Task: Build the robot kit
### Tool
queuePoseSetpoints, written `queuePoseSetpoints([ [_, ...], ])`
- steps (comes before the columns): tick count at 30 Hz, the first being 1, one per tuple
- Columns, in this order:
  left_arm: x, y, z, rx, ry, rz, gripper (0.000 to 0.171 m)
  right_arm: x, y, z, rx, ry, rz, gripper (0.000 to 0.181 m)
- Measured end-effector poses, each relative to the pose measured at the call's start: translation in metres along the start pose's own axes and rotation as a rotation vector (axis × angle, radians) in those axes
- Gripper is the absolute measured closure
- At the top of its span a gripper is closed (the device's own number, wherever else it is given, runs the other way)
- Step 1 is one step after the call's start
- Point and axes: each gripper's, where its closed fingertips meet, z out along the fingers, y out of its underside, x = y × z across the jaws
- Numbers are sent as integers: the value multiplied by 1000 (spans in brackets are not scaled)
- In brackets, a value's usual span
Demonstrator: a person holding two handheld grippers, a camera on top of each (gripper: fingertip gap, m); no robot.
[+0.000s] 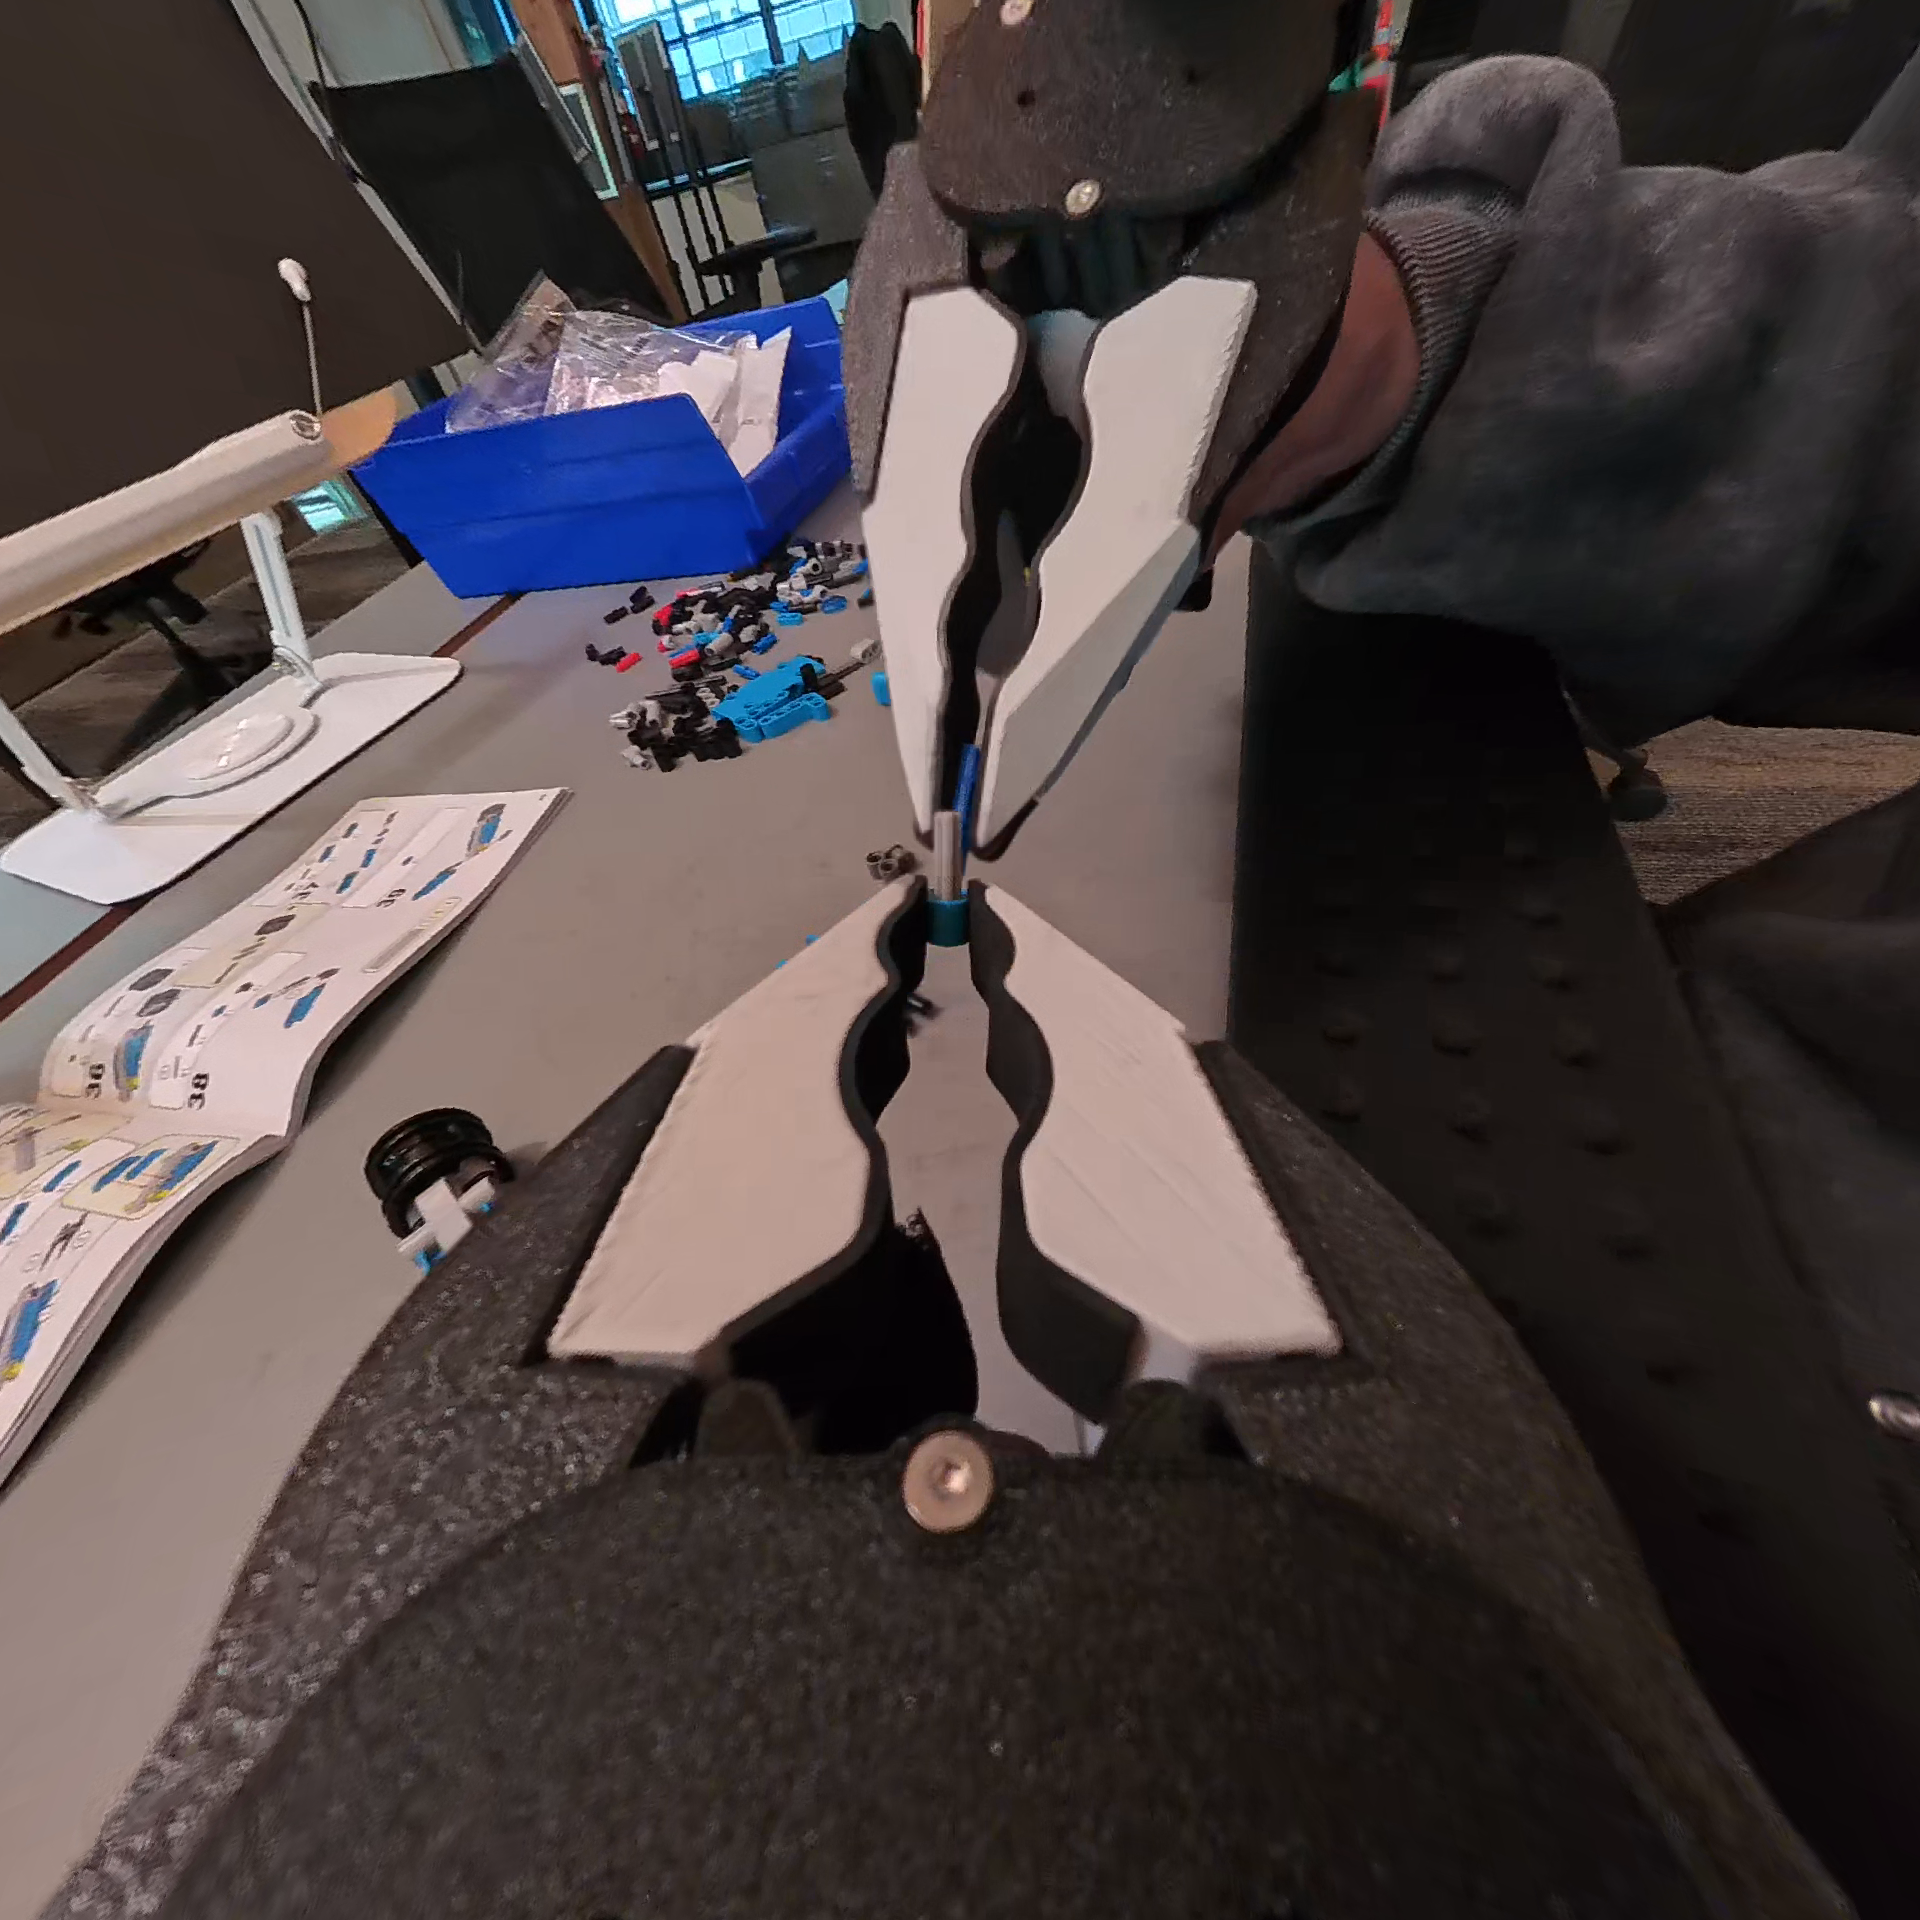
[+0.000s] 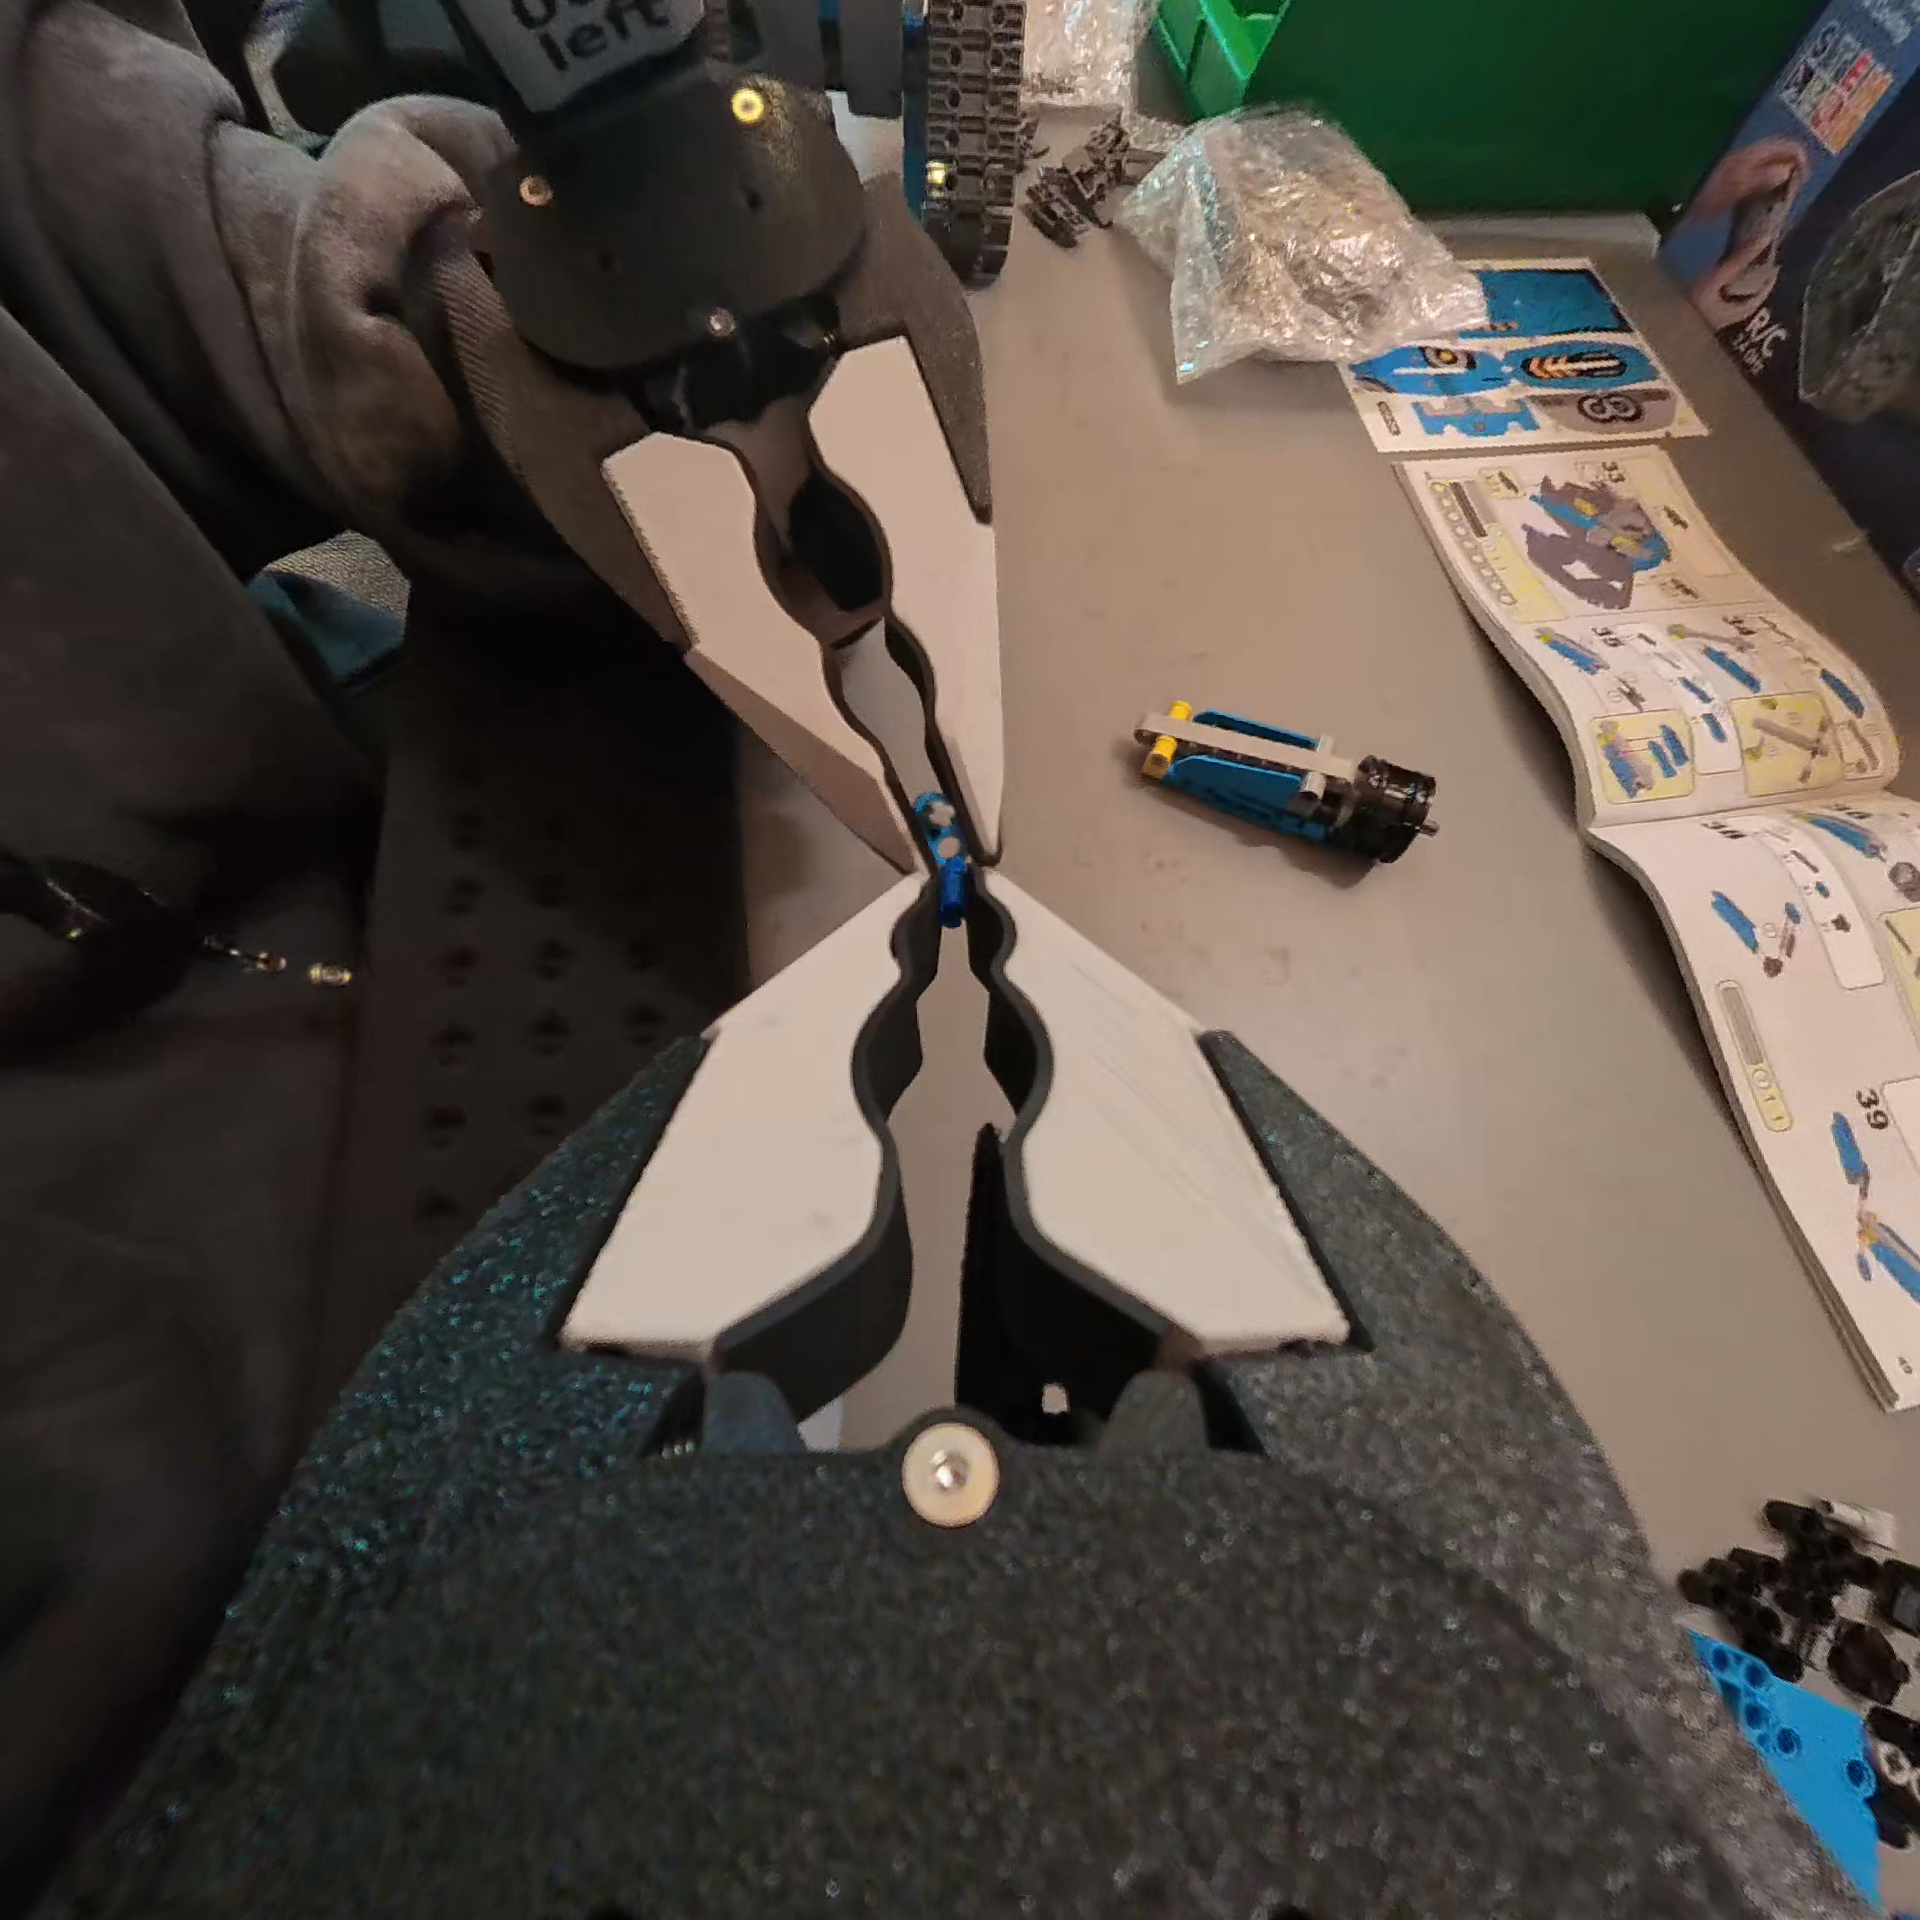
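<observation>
A grey table top (image 1: 644, 914) is stretching across both views, its brown edge running along the left in the left wrist view. A white desk lamp (image 1: 208, 727) is standing on it with a flat base and slanted arm. Behind it, large dark panels (image 1: 187, 208) are leaning at an angle, closing off that side. Farther back, a gridded window (image 1: 727, 42) is letting in cool blue daylight, with a wooden post (image 1: 582, 125) and a black office chair (image 1: 758, 249) showing dimly before it. Speckled carpet (image 1: 1766, 810) is covering the floor beside the table. In the right wrist view a green surface (image 2: 1538, 104) is rising at the table's far end.
</observation>
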Motion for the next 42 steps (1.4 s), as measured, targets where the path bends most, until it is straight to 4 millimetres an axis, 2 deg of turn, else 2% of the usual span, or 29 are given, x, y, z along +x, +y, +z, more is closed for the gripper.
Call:
queuePoseSetpoints([
  [10,2,6,4,-56,-17,54,166,-2,6,6,0,-43,44,177],
  [15,5,9,4,-70,28,-14,167,-4,9,9,-25,-35,17,177],
  [19,10,8,4,-69,49,-11,167,-10,9,6,-4,-120,63,177],
  [26,14,27,11,-179,65,-9,167,-11,26,17,-40,-173,149,177],
  [30,15,50,19,-292,87,-40,165,-7,43,27,-80,-173,161,177],
  [36,9,81,22,-471,31,29,165,1,63,38,-73,-176,194,177],
  [42,11,82,18,-481,54,-9,165,21,67,33,-46,-54,168,176],
])
